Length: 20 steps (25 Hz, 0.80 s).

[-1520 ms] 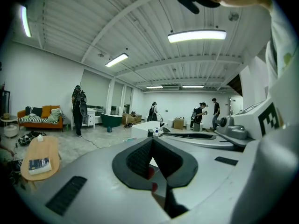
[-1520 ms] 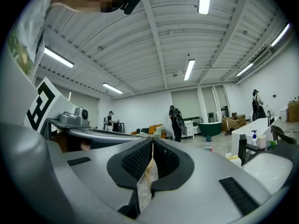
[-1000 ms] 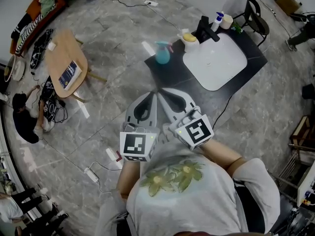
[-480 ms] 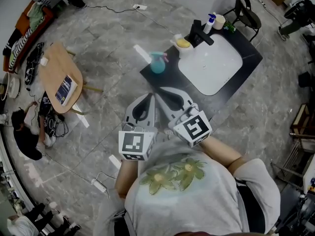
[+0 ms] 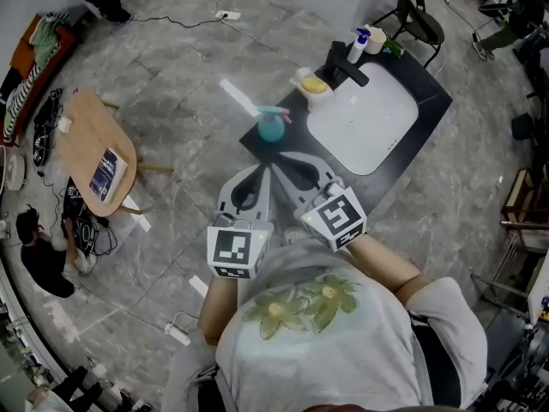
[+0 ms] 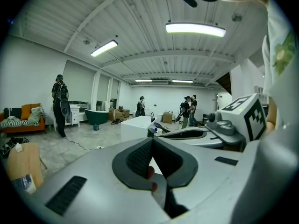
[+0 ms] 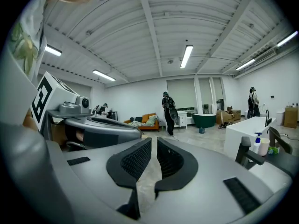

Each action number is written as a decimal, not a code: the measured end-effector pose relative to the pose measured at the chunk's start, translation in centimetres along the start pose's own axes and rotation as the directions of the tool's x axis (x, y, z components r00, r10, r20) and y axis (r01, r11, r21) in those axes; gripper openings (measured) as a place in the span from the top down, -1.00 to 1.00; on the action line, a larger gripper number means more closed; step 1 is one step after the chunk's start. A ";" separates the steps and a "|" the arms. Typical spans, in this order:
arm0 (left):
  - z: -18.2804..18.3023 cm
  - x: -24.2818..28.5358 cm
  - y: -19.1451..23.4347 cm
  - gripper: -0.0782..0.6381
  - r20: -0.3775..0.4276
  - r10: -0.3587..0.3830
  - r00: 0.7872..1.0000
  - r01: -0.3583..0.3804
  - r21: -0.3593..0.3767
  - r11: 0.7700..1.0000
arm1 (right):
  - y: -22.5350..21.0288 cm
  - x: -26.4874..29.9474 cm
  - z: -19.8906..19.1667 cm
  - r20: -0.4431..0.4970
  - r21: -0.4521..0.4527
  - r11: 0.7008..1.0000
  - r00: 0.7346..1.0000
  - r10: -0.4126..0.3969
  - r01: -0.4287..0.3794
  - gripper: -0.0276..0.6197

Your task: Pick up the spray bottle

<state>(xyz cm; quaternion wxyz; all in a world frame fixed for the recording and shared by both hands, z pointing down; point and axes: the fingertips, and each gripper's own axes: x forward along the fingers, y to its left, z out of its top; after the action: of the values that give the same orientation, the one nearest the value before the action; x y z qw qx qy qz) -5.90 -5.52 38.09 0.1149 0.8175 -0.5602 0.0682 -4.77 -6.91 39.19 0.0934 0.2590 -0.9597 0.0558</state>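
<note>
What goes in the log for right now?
left gripper: shut, empty | right gripper: shut, empty | teal bottle: on counter, untouched

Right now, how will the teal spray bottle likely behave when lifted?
The spray bottle looks rigid, probably light. Its rounded body may slip when pinched; the neck seems safer. Standing near the counter edge, a nudge could tip it.

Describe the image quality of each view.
Head view: heavy fisheye bending, evenly lit, the spray bottle small but clear. Left gripper view: black vignette, ceiling lamp glaring, left tongs slightly soft. Right gripper view: same vignette, right tongs soft.
</note>
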 end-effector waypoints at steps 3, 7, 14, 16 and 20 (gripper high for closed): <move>0.0 0.7 0.8 0.76 -0.006 -0.008 1.000 0.007 -0.009 1.000 | -0.8 0.7 -0.3 -0.023 0.001 1.000 1.000 -0.011 0.011 0.84; -0.3 1.5 1.6 0.76 -0.019 -0.020 1.000 0.020 -0.010 1.000 | -2.1 1.4 -0.7 -0.049 0.000 0.999 0.998 -0.038 0.038 0.84; -0.9 2.7 3.2 0.76 -0.055 -0.031 0.998 0.031 -0.011 0.999 | -3.6 2.3 -1.0 -0.076 0.005 0.998 0.995 -0.065 0.065 0.83; -0.7 3.1 3.4 0.76 -0.054 -0.040 0.998 0.040 -0.016 0.999 | -4.0 2.5 -1.0 -0.079 0.009 0.997 0.994 -0.076 0.077 0.83; -0.6 3.9 3.6 0.76 -0.054 -0.059 0.997 0.058 -0.016 0.998 | -4.8 2.8 -1.1 -0.085 0.010 0.995 0.992 -0.097 0.099 0.83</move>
<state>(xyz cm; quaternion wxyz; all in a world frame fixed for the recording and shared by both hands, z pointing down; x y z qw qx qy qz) -7.79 -10.08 40.04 0.1380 0.8305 -0.5332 0.0832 -4.57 -12.22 41.18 0.1347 0.3039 -0.9406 0.0690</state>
